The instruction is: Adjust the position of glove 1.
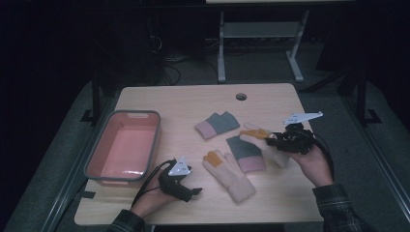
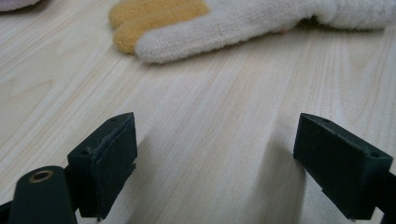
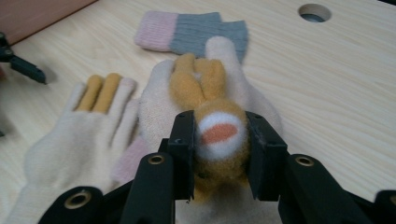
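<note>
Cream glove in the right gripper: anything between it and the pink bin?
Yes. The grey-and-pink glove, the other cream glove and the left gripper lie between the held cream glove and the pink bin.

Cream glove's [image 2: 243, 23] cuff cut off by edge, grey-pink glove [image 3: 128, 163] mostly hidden beneath cream glove.

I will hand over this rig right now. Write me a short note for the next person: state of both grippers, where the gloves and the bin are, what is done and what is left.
Left gripper: jaws open, nothing between them, low over the table near the cream glove.
Right gripper: jaws shut on the second cream glove, bunched, over a grey-and-pink glove.
Another grey-and-pink glove lies flat further back.
Pink bin at the left holds nothing.
Done: one glove gripped.
Left: probably pairing or binning the gloves; none is in the bin yet.
</note>
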`<state>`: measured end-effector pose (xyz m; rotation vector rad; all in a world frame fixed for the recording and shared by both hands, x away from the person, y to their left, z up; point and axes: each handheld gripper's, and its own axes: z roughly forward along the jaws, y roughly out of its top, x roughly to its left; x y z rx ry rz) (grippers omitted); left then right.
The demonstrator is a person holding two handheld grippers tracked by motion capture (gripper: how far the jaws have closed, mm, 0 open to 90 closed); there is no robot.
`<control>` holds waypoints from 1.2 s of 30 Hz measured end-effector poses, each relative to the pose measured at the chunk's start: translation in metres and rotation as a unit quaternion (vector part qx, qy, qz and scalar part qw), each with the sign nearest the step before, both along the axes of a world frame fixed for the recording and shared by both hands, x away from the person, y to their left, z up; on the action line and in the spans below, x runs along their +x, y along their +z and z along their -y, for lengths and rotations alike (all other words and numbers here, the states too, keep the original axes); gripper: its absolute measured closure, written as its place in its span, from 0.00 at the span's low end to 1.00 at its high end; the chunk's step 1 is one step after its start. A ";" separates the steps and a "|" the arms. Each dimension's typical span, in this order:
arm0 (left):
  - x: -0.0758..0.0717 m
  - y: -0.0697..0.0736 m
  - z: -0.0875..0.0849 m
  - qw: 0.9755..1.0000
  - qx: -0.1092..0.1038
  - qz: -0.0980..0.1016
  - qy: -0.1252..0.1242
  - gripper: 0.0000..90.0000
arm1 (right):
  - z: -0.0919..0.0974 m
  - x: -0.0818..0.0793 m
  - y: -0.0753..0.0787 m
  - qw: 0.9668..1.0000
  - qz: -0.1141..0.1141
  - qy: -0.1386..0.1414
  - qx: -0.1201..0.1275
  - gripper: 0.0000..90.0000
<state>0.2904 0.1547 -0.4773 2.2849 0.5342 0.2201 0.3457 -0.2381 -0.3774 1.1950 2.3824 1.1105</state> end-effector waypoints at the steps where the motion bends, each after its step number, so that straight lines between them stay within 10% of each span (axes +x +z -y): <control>1: 0.000 0.000 0.000 1.000 -0.001 0.000 0.001 0.14 | -0.003 -0.001 0.001 1.000 -0.001 0.003 -0.002 0.74; 21: 0.000 0.000 0.000 1.000 0.000 0.000 0.000 0.14 | -0.076 -0.031 0.002 0.997 -0.013 0.073 -0.019 0.74; 36: 0.000 0.000 0.001 1.000 -0.001 0.002 -0.002 0.14 | -0.113 -0.025 -0.034 0.992 -0.057 0.107 -0.041 0.63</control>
